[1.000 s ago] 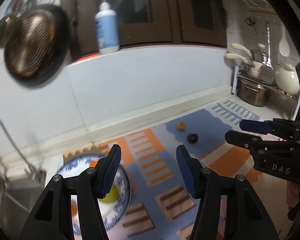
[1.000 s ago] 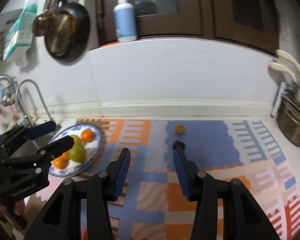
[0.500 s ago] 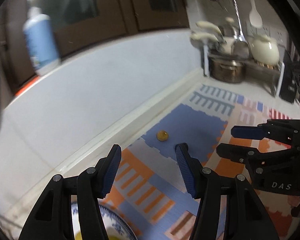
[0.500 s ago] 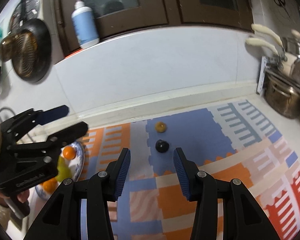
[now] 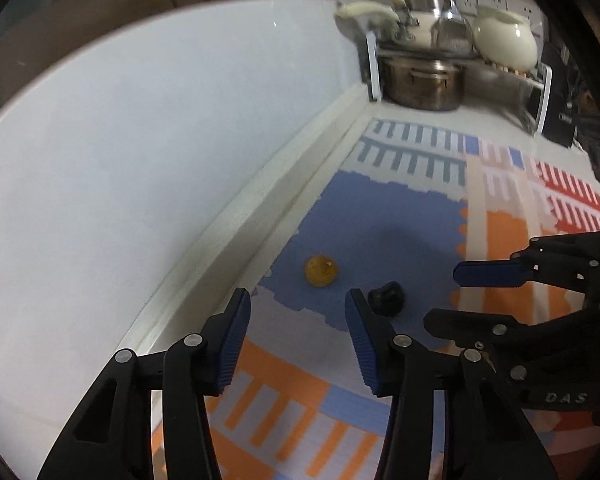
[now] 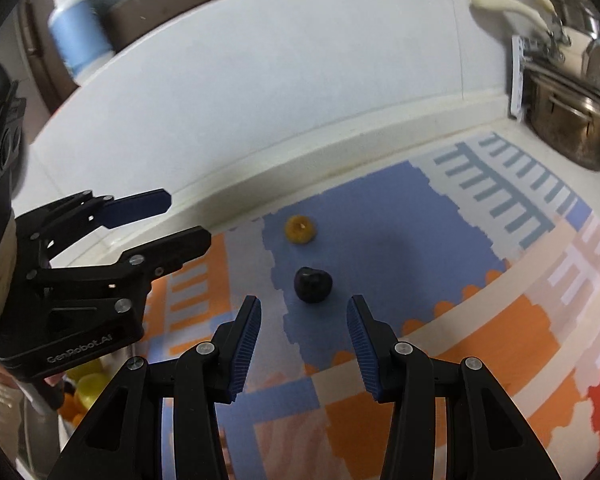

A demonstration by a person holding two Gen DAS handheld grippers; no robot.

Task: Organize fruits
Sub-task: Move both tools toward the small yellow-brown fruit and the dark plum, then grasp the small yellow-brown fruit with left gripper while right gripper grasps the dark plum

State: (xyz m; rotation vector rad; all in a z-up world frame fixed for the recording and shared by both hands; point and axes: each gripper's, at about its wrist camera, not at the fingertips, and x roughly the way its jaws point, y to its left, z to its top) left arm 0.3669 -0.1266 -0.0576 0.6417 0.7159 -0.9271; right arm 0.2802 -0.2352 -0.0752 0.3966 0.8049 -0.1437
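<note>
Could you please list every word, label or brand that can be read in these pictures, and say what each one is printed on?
"DAS" – on the black body of the right gripper, seen from the left wrist.
"GenRobot.AI" – on the black body of the left gripper, seen from the right wrist.
The label on the blue bottle is too blurred to read.
The white print on the black appliance is too small to read.

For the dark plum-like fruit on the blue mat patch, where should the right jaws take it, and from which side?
Grip the dark fruit across its widest middle, coming straight ahead and down with the right gripper. It is small and rounded, sits alone on the flat mat, lines up with the open jaws, and the orange fruit lies clear behind it, probably leaving both flanks free.
</note>
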